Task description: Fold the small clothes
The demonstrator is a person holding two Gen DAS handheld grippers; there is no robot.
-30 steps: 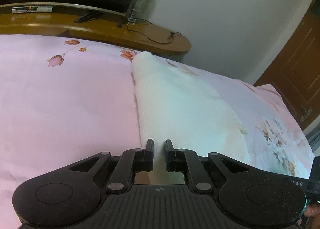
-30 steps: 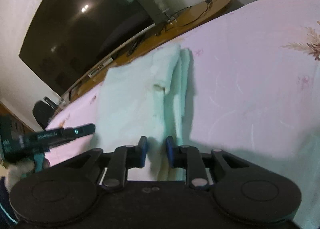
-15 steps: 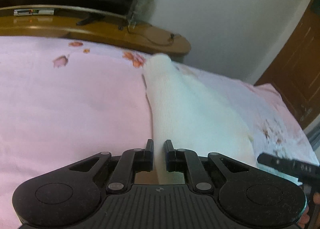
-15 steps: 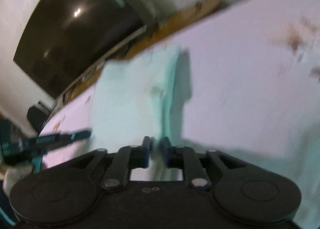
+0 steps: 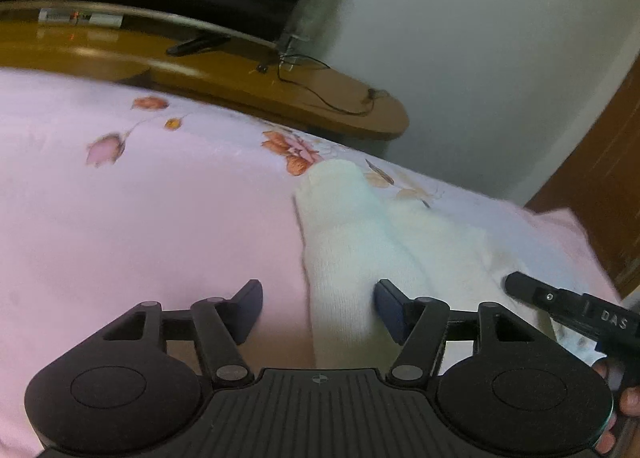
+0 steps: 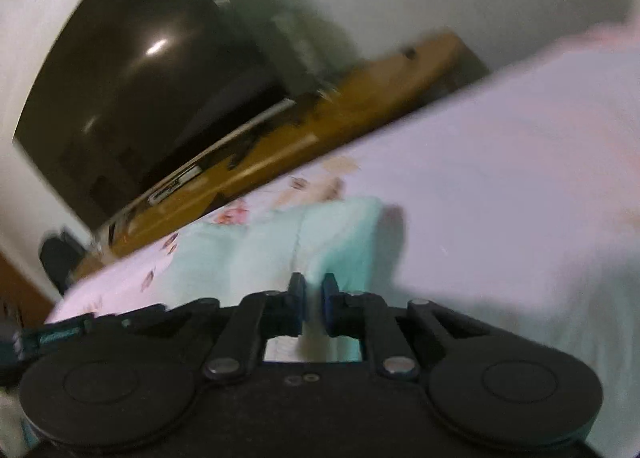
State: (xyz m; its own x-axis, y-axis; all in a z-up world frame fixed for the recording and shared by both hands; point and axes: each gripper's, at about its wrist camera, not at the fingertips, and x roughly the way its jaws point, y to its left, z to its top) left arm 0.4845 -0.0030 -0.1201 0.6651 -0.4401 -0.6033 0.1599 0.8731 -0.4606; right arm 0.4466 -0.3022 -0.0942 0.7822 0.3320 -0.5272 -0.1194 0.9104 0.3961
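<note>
A small white knit garment lies folded into a narrow strip on the pink floral bedsheet. My left gripper is open, its jaws wide apart, with the garment's near end lying between them. In the blurred right wrist view the garment looks pale green, and my right gripper is shut on its near edge. The right gripper's finger also shows in the left wrist view, at the garment's right side.
A curved wooden TV shelf with cables and a remote runs behind the bed, under a dark TV. A brown wooden door stands at the right. The bed edge falls away at the far right.
My left gripper has opened and let go of the garment. The garment has been folded narrower and now lies on the sheet. The right gripper still holds its edge and has swung fast.
</note>
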